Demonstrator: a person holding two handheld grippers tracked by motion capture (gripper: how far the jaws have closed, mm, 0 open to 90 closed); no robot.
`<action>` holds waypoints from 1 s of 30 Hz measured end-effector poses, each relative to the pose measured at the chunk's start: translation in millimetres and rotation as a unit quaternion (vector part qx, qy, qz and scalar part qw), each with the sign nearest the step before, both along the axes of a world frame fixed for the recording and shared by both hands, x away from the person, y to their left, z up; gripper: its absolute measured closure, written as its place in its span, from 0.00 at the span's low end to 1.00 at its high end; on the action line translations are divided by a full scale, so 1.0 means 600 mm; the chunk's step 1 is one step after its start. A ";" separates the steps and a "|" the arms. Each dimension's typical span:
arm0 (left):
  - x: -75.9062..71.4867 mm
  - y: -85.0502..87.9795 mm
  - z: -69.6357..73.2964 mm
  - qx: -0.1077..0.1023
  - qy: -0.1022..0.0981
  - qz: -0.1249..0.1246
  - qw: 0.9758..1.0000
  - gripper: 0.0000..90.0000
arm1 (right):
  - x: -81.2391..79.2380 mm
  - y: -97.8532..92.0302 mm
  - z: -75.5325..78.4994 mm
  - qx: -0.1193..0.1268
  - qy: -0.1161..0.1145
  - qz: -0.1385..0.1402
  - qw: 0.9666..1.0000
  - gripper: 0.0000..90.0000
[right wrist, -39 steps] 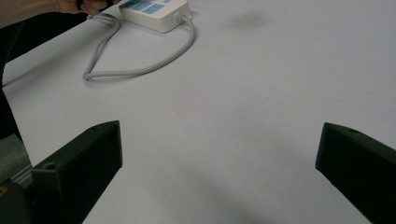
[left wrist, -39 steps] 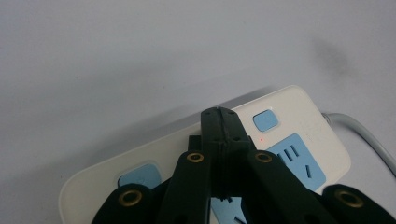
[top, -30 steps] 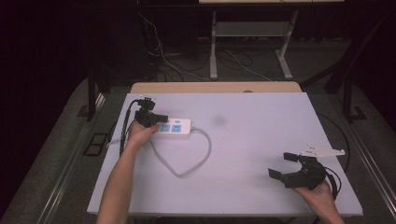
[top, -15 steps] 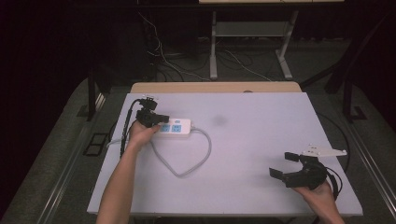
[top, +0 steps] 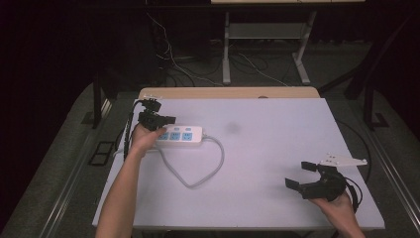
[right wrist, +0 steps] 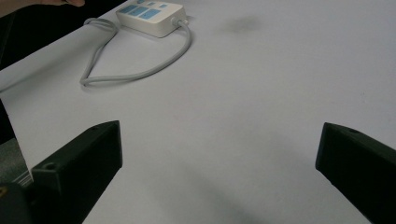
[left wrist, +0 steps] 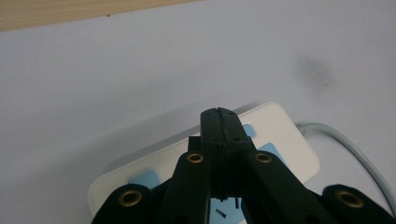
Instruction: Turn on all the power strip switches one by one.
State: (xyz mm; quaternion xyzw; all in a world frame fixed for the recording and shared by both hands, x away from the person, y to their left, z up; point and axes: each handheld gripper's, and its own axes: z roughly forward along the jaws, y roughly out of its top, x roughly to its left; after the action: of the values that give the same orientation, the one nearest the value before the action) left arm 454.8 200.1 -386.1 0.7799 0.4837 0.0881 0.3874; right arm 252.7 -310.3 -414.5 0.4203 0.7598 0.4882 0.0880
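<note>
Power strip near table's left edge; open surface rightward

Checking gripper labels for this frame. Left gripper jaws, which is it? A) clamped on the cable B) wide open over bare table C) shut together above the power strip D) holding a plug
C: in the left gripper view the left gripper has its two jaws pressed together with nothing between them, and the white power strip lies just beneath; its cable loops away untouched on the table.
</note>
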 end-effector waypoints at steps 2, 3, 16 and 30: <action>-0.002 0.007 0.006 -0.002 -0.003 0.004 1.000 1.00 | 0.000 0.000 0.000 -0.001 0.000 0.000 1.000 0.00; -0.003 0.010 0.009 -0.003 -0.005 0.005 1.000 1.00 | 0.000 0.000 0.000 -0.001 0.000 0.000 1.000 0.01; -0.013 0.047 0.021 -0.003 -0.014 0.022 1.000 1.00 | 0.003 0.003 -0.003 -0.002 0.002 -0.001 1.000 0.01; -0.004 0.058 -0.012 0.008 0.002 0.031 0.999 1.00 | 0.005 0.003 -0.004 -0.003 0.005 0.001 1.000 0.00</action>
State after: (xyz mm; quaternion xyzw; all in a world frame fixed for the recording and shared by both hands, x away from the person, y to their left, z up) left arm 452.3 235.1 -393.4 0.7679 0.5077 0.1025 0.3769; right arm 255.8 -308.8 -417.1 0.4220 0.7618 0.4841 0.0852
